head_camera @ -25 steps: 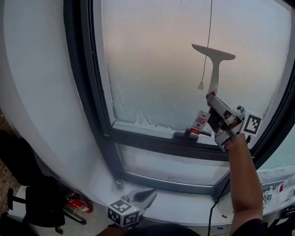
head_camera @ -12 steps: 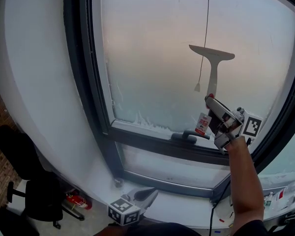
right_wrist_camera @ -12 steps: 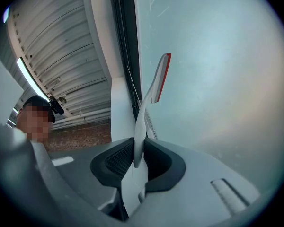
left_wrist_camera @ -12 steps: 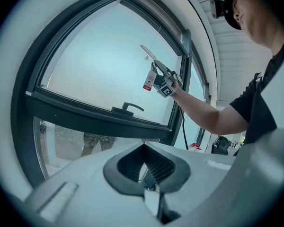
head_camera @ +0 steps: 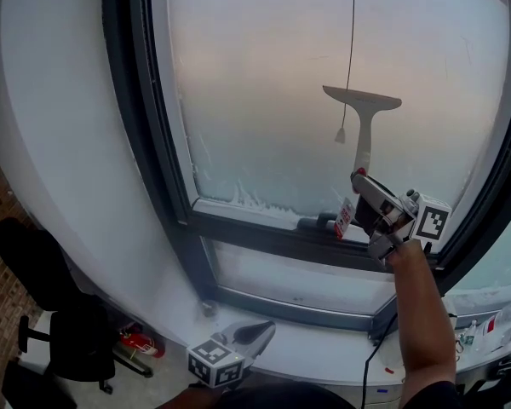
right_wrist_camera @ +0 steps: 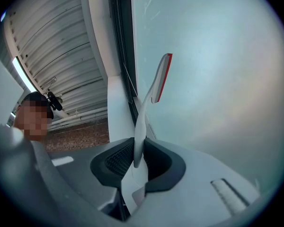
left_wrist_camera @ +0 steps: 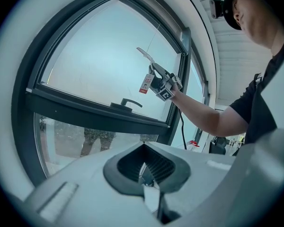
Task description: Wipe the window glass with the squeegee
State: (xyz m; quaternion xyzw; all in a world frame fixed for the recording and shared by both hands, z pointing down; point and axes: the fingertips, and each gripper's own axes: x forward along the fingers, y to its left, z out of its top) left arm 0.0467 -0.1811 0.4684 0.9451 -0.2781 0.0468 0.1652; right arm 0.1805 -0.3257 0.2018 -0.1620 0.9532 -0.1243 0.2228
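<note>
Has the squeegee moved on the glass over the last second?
Yes, slightly downward. The squeegee, held in the right claw, now sits closer to the pull cord's end and the window handle than before.

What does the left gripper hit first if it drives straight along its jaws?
Probably the dark horizontal frame bar, near the window handle: it sits dead ahead of the left gripper in that gripper's view. Nothing shows in between, though depth is hard to judge.
</note>
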